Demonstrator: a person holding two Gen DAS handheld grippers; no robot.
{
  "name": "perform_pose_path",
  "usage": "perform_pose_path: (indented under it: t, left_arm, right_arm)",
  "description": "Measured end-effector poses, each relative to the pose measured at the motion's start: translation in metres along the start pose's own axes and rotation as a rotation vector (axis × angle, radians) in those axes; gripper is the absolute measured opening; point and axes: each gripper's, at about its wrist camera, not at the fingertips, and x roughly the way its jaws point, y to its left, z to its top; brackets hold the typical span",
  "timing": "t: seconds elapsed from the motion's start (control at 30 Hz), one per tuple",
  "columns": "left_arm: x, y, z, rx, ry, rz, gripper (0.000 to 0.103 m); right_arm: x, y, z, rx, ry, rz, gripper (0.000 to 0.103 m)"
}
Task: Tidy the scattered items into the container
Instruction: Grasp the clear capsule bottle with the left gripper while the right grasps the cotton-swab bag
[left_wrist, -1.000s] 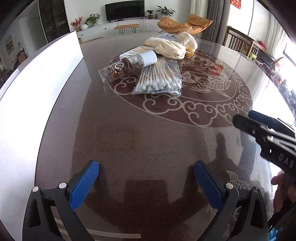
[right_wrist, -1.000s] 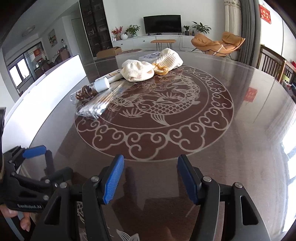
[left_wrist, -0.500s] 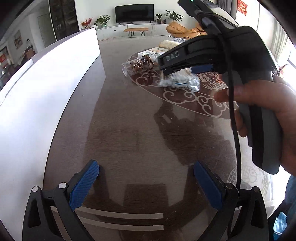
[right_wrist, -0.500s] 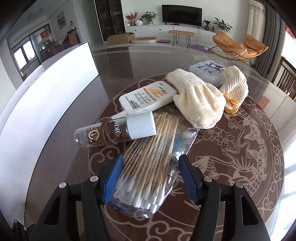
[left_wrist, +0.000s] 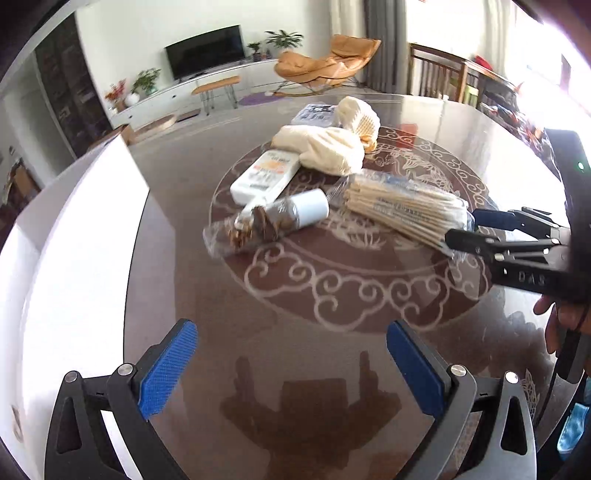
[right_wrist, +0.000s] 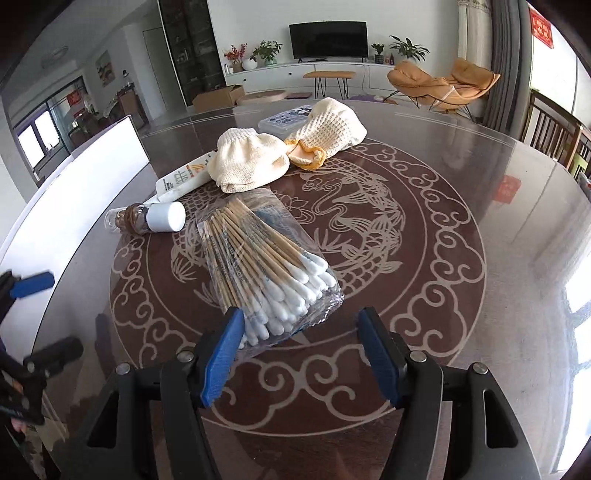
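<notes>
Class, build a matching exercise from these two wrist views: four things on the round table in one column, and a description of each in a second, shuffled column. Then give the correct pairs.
Column 1
1. bag of cotton swabs
2. small bottle
3. white tube
4. right gripper

Column 2
A. lying on its side, white cap, brown contents
B. open, blue pads
C. partly tucked under a cream knitted cloth
D. clear plastic, white tips toward the right wrist camera

Pairs: 1-D, 2-A, 3-C, 4-B

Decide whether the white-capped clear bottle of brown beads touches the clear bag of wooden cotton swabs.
Apart. The right wrist view shows bare table between the white-capped bottle and the swab bag.
</notes>
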Motion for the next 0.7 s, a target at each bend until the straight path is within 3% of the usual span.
perform_pose_path:
  t: [0.13,0.27,0.37,0.6,0.7]
  left_arm:
    - [0.016,-0.003,0.038,0.22,-0.047,0.072,0.103]
    - [0.058,0.001,0.063,0.301,0.002,0.102,0.103]
    - [0.071,0.003,0.063,0.283,0.055,0.009,0.103]
    - [0.038,0.002,0.05,0.226,0.056,-0.286,0.102]
    - [0.037,0.002,0.05,0.206,0.057,-0.201,0.102]
  right_arm:
    - [0.0,-0.001,-0.001,0.003,-0.014,0.004,0.065]
    - [0.001,0.0,0.0,0.004,-0.014,0.006,0.065]
    - [0.001,0.0,0.0,0.003,-0.015,0.004,0.065]
    - [0.003,-0.002,0.001,0.017,-0.019,0.021,0.066]
    - [0.003,-0.002,0.001,0.014,-0.018,0.017,0.066]
